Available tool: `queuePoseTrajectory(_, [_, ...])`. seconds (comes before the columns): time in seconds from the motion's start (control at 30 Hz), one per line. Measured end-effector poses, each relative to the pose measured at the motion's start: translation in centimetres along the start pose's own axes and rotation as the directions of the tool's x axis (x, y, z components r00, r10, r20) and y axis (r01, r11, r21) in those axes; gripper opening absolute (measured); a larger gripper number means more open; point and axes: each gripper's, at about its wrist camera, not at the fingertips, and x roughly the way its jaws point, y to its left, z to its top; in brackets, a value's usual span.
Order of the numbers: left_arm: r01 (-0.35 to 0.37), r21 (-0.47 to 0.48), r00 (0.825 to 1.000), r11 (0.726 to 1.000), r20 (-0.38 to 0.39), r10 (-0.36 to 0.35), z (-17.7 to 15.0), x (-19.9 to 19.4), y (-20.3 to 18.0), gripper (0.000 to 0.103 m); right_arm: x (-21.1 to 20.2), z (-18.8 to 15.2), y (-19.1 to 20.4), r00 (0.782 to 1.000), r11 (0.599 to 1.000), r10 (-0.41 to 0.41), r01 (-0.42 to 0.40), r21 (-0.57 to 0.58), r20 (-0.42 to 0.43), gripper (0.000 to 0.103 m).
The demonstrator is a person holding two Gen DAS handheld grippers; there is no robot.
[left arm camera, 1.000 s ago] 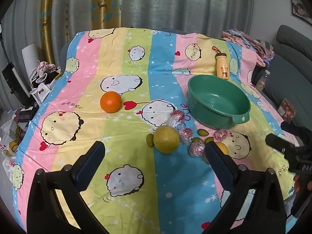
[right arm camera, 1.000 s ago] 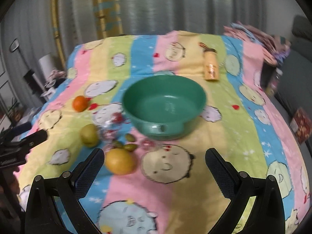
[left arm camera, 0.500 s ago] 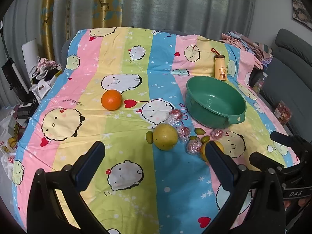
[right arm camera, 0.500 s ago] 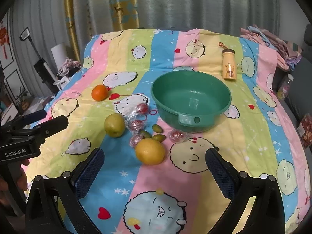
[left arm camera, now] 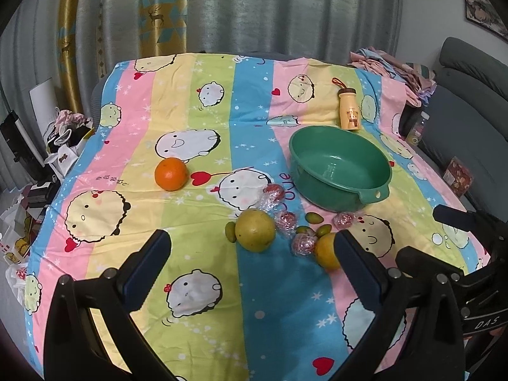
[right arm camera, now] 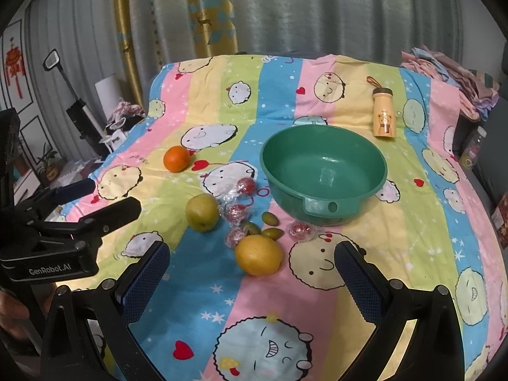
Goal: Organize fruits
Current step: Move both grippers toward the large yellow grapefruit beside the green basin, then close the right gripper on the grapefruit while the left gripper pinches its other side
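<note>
An empty green basin (left arm camera: 339, 165) (right arm camera: 324, 171) sits on the striped cartoon cloth. An orange (left arm camera: 170, 174) (right arm camera: 177, 158) lies apart at the left. A yellow-green pear (left arm camera: 255, 230) (right arm camera: 202, 212), a yellow lemon (left arm camera: 327, 251) (right arm camera: 258, 255), several small green fruits (right arm camera: 270, 219) and several wrapped red fruits (right arm camera: 236, 212) cluster in front of the basin. My left gripper (left arm camera: 250, 263) is open and empty, short of the pear. My right gripper (right arm camera: 252, 273) is open and empty, just short of the lemon.
A yellow bottle (left arm camera: 348, 112) (right arm camera: 383, 117) stands behind the basin. Folded clothes (right arm camera: 451, 73) lie at the far right corner. A grey sofa (left arm camera: 470, 95) is at the right, bags and clutter (left arm camera: 63, 139) at the left. Curtains hang behind.
Both grippers have pulled back and risen, so the table looks smaller and farther. The right view has swung left, centring the lemon. No fruit has moved.
</note>
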Motion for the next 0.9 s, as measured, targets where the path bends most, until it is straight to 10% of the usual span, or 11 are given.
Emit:
queuePoseTrajectory(0.57, [0.139, -0.081, 0.986, 0.987, -0.083, -0.146, -1.0, 2.5, -0.1, 0.103, 1.0, -1.8, -3.0, 0.998, 0.998, 0.056, -0.055, 0.036, -0.019, 0.103])
queuePoseTrajectory(0.9, [0.317, -0.114, 0.931, 0.942, -0.154, -0.331, -3.1, 5.0, -2.0, 0.102, 3.1, -3.8, -3.6, 0.988, 0.99, 0.142, -0.142, 0.0, -0.056, 0.103])
